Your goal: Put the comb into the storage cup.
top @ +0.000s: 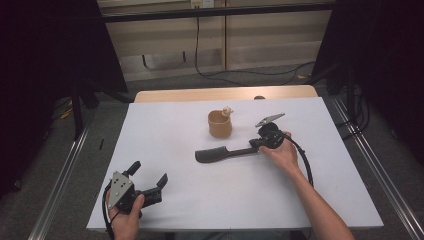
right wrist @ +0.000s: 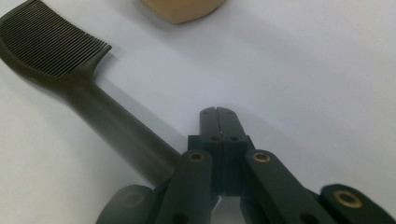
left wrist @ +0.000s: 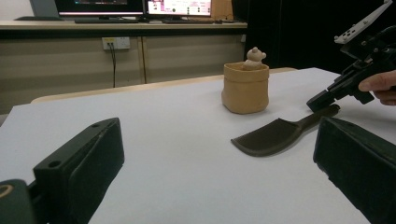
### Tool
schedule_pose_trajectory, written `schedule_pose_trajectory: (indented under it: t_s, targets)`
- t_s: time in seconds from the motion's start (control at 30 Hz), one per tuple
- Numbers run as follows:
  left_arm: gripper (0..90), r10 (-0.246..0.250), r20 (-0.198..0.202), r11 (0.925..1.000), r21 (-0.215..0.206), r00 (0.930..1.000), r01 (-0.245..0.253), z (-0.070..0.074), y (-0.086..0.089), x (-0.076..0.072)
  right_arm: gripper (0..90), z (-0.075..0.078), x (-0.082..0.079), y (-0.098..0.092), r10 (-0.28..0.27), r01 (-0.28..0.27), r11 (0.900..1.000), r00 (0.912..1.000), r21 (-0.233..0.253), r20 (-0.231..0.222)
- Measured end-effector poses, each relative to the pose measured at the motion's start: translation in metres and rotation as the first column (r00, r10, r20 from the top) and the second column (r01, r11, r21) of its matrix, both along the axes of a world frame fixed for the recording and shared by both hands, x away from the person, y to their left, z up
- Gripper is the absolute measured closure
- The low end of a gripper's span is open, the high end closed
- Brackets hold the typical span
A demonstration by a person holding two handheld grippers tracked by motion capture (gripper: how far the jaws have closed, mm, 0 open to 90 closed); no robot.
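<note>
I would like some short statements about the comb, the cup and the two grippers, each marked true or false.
1. The right gripper has its jaws pressed together. True.
2. The comb stands inside the tan cup. False: it lies flat on the white table, in front of the cup.
3. The left gripper has its jaws wide apart with nothing between them. True.
4. A small bear figure sits at the rim of the cup. True.
5. The left gripper touches the comb. False: it is well apart from it, near the table's front edge.
</note>
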State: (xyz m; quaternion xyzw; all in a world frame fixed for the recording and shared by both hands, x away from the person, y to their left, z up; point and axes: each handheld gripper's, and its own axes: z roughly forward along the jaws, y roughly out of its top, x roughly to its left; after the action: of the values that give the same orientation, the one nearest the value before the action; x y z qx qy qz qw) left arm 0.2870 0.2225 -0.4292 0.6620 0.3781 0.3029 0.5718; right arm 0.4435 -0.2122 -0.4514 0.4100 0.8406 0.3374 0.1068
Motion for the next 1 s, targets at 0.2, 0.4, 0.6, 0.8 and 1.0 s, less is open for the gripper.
schedule_pose_trajectory:
  t_s: [0.2,0.4,0.6,0.8,1.0]
  targets:
    - [1.9,0.001,-0.002,1.0,0.0,1.0,-0.001,0.0,0.0,0.0,90.0,0.001,-0.002,0.0,0.005,-0.005,1.0,0.9999,0.005,-0.012]
    - [1.9,-0.001,-0.003,1.0,0.004,1.0,0.001,0.0,0.0,0.0,90.0,0.0,-0.005,-0.002,0.008,-0.007,1.0,0.9996,0.028,-0.029]
    - [1.9,-0.001,-0.002,1.0,0.006,1.0,0.001,0.0,0.0,0.001,90.0,0.001,-0.008,0.0,0.016,-0.015,1.0,0.9993,0.02,-0.035]
    - [1.9,-0.001,-0.005,1.0,0.006,1.0,0.001,-0.001,0.0,0.001,90.0,0.002,-0.009,0.0,0.014,-0.013,1.0,0.9987,0.017,-0.048]
    - [1.9,-0.002,-0.008,1.0,-0.001,1.0,0.002,-0.001,-0.001,0.001,90.0,0.003,-0.014,0.002,0.02,-0.019,1.0,0.9982,0.011,-0.056]
